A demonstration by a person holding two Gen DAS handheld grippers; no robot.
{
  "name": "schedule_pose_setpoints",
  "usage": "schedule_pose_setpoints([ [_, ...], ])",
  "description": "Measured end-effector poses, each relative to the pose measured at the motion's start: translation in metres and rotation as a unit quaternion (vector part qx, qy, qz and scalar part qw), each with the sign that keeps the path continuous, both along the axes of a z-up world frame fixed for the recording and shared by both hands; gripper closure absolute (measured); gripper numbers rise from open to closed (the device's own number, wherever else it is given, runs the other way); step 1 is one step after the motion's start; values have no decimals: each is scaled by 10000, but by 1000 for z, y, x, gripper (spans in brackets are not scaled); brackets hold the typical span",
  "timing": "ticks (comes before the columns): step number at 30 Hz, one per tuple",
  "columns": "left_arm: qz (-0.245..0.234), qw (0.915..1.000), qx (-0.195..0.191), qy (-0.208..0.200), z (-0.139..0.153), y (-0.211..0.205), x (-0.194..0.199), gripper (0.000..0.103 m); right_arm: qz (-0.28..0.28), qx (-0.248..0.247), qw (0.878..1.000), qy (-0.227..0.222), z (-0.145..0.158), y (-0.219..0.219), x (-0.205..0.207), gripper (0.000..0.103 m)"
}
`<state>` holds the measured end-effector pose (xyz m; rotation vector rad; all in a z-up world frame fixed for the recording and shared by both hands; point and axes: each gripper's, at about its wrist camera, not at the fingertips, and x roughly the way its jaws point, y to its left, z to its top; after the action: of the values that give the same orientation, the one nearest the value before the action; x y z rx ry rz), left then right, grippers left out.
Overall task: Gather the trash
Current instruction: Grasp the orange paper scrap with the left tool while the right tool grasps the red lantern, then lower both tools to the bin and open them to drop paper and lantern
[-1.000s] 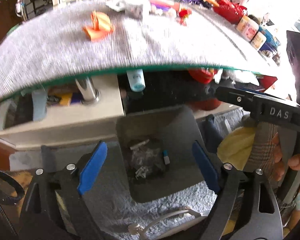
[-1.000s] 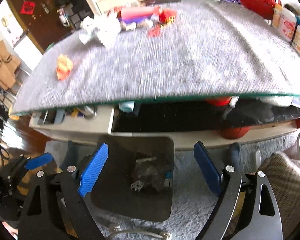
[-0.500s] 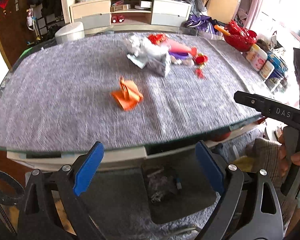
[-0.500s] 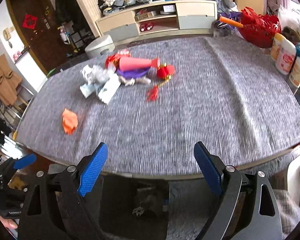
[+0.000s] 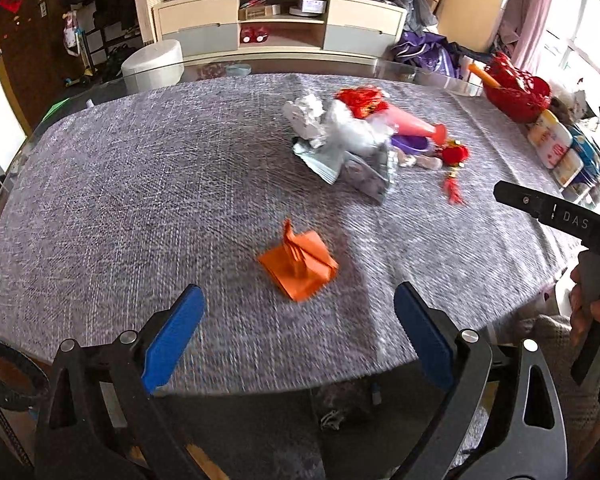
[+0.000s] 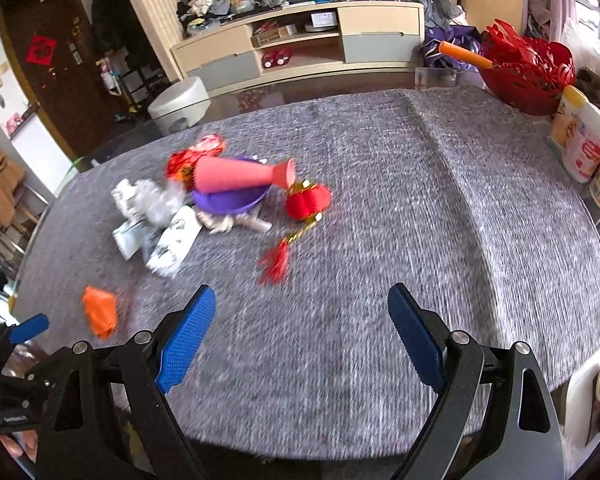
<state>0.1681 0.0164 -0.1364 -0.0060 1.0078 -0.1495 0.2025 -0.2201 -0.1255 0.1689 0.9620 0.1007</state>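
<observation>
An orange folded paper point(image 5: 298, 266) point(image 6: 100, 314) lies on the grey cloth of the table point(image 5: 120, 208), just beyond my left gripper point(image 5: 298, 296). Its jaws are opening and nothing is between them. Further back sits a heap: crumpled silver and white wrappers point(image 5: 340, 140) point(image 6: 152, 208), a pink cone point(image 6: 240, 174), a purple dish point(image 6: 228, 200) and a red tasselled lantern point(image 6: 306, 200). My right gripper point(image 6: 301, 290) hangs open and bare over the cloth, short of the tassel. A dark bin holding trash point(image 5: 340, 404) shows below the table's near edge.
A red basket point(image 6: 528, 68) and several bottles point(image 6: 580, 136) stand along the table's right edge. A low cabinet point(image 6: 300, 48) and a white round stool point(image 6: 180, 104) are behind the table. A hand point(image 5: 596, 312) holds the right gripper's body point(image 5: 556, 216) at the left view's right side.
Both grippers rose from over the bin below the table's edge and moved forward over the table top. The bin slid to the bottom of view. The left jaws spread slightly wider.
</observation>
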Motion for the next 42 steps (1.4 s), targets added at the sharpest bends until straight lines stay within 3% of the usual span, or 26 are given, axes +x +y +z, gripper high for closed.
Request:
schedule_pose_setpoints([
  [6, 25, 9998, -24, 172, -16, 0, 18, 21, -38, -86, 10000, -10, -11, -1, 26, 16],
  [8, 10, 9997, -10, 225, -22, -1, 23, 28, -38, -68, 10000, 11, -16, -3, 36, 23],
  [10, -5, 9995, -29, 304, -29, -1, 28, 45, -72, 18, 10000, 16, -21, -6, 43, 32],
  [12, -32, 9992, -71, 395, -35, -2, 33, 53, -89, 83, 9999, 26, -25, -7, 49, 37],
  [17, -79, 9995, -9, 290, -38, -4, 39, 55, -24, 159, 9999, -35, -33, -9, 64, 40],
  [19, -69, 9997, -27, 247, -38, -3, 42, 61, -10, 144, 9999, -35, -36, -8, 70, 43],
  [22, -57, 9997, -102, 207, -38, -2, 47, 63, 5, 41, 9999, -122, -36, -6, 75, 47],
  [26, -29, 9997, -162, 171, -37, -2, 50, 64, 96, 101, 9998, -111, -35, -3, 76, 66],
  [31, -78, 9994, -264, 210, -35, -1, 46, 67, 132, 75, 9999, -64, -30, -3, 69, 66],
  [38, -175, 9994, -303, -46, -8, -4, 20, 67, 138, 100, 9993, -324, 12, -6, 32, 66],
  [42, -197, 9981, -515, -288, 17, -2, -1, 67, 216, 101, 9981, -572, 42, 1, 4, 66],
])
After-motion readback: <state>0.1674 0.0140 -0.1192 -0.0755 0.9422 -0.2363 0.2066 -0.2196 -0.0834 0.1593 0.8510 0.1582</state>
